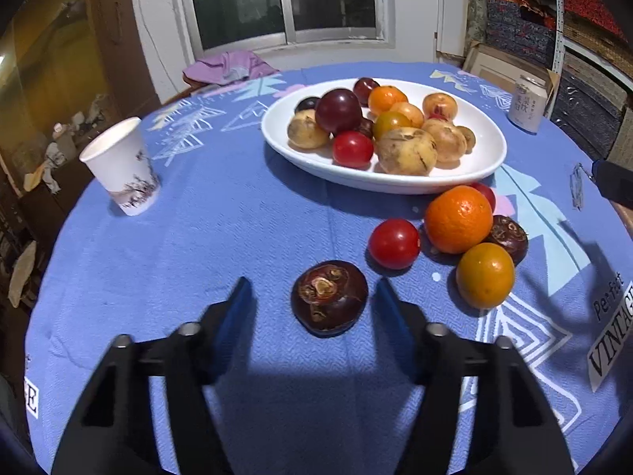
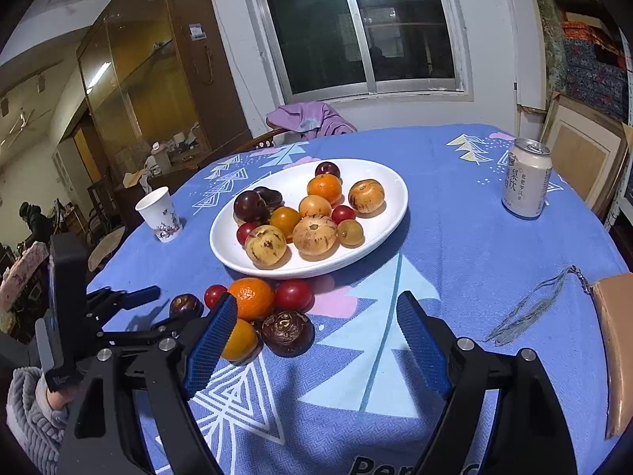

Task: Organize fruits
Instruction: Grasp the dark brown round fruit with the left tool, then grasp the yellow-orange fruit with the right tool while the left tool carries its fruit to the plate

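Note:
A dark brown round fruit (image 1: 329, 297) lies on the blue tablecloth between the fingers of my left gripper (image 1: 313, 289). A gap shows on each side, so the pads are not touching it. Just right of it lie loose fruits: a red tomato (image 1: 394, 243), a large orange (image 1: 459, 219), a yellow-orange fruit (image 1: 486, 275) and a second dark fruit (image 1: 510, 237). Behind them the white plate (image 1: 300, 158) holds several fruits. My right gripper (image 2: 316, 308) stands open over the cloth, its left finger in front of the loose pile (image 2: 252, 297). The right wrist view shows the left gripper (image 2: 168, 308) around its dark fruit (image 2: 186, 304).
A paper cup (image 1: 122, 166) stands at the left of the table and a drink can (image 2: 526, 178) at the far right. A brown flat object (image 2: 613, 348) with a tassel (image 2: 526, 308) lies at the right edge. A purple cloth (image 2: 308, 118) hangs on a chair behind the table.

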